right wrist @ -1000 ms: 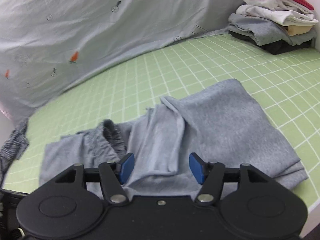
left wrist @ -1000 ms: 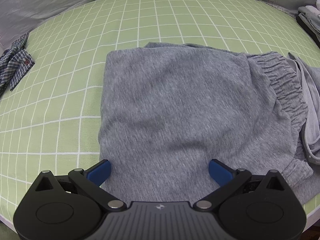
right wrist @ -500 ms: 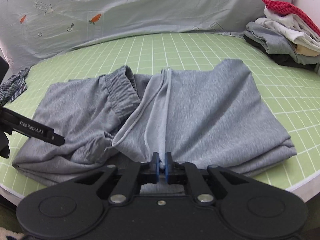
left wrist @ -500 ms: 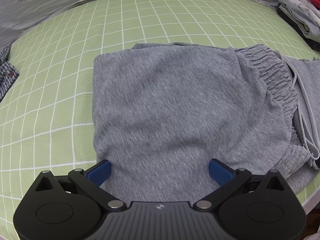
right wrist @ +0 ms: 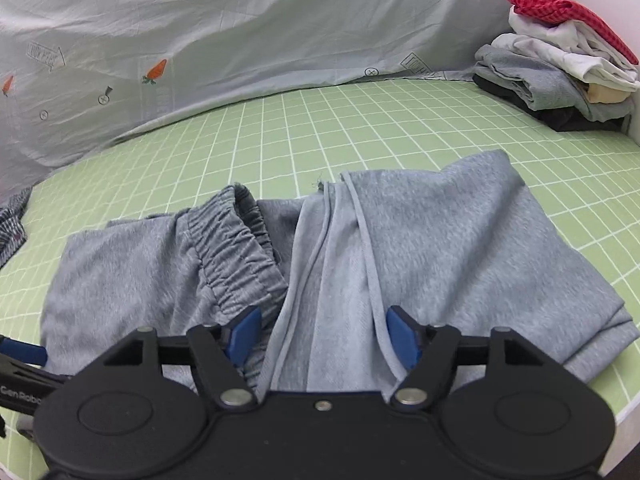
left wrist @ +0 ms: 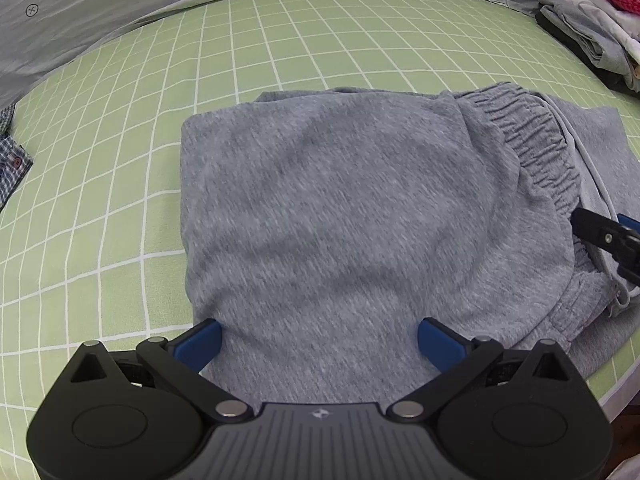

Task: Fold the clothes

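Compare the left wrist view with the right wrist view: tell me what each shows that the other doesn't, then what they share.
Only the left wrist view shows the left gripper from behind, open over the folded trouser leg.

Only the right wrist view shows the right gripper from behind, open, the drawstring between its fingers, and the carrot-print sheet.

Both show the grey sweatpants, their elastic waistband, the green grid mat, the clothes pile and the checked garment.
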Available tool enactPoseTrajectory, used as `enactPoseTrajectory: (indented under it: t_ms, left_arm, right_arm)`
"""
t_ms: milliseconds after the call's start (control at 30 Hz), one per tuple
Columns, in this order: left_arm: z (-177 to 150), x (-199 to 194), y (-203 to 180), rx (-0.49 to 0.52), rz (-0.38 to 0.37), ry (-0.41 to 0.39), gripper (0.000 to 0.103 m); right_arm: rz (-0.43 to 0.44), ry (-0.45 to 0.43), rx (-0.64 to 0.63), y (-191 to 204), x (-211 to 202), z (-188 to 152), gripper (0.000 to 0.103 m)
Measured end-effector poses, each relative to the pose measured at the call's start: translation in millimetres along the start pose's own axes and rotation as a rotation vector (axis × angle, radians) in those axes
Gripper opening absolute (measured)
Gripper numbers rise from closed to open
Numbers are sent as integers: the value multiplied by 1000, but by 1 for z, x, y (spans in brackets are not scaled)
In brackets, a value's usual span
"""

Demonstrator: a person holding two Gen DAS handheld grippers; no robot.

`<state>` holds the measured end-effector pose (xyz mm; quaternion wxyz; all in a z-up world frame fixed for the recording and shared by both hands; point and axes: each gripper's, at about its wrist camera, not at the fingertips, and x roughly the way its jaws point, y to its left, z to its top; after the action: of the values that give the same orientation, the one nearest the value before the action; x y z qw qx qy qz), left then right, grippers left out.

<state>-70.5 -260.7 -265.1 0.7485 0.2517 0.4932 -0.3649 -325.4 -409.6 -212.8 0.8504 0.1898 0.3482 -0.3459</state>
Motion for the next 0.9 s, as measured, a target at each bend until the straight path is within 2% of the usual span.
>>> enactPoseTrajectory:
  t_ms: [67,100,167,367,467,567,600,633,667,767,833,900]
  left_arm:
    - [-1,-1,1,1,-1,-6,103]
    - [-1,-1,2,1,-1,-8,103]
    - [-2,-1,1,-1,0,-11,103]
    - [-3,-2,1,-5,2,-18,103]
    - [-5,-6,-1,-6,3,-17,103]
    - [-6,-8,-2,-5,3,-16,103]
    - [-6,-9,-2,-5,3,-18,103]
    - [-6,-9,-2,-5,2,-19,103]
    - [-6,-9,-1,-4,2,-19,103]
    - [-6,-9,-3,-4,2,-17,103]
    - [-5,-10,-4,-9,4,-9,103]
    - [-4,-11,-5,-15,8,-2,103]
  right_arm:
    - [-20,11,-17,4,5,0,60]
    - [-28,11,-21,3,4,-2,49]
    - [-40,0,-15,-1,-2,-3,9]
    - [-32,-89,-160,5,-44,-14,6]
    - [-2,-15,-171,7,-39,-27,6]
    - [1,11,-94,0,-34,-27,11]
    - [2,20,-68,-2,-32,-27,23]
    - [5,-2,-46,-5,-36,-25,44]
    - [8,-24,-23,-8,-39,-22,51]
    - [-11,-86,22,-21,-46,-13,70]
    - [-59,-101,54,-37,-43,-8,81]
    - [-102,-103,85,-56,-39,-4,81]
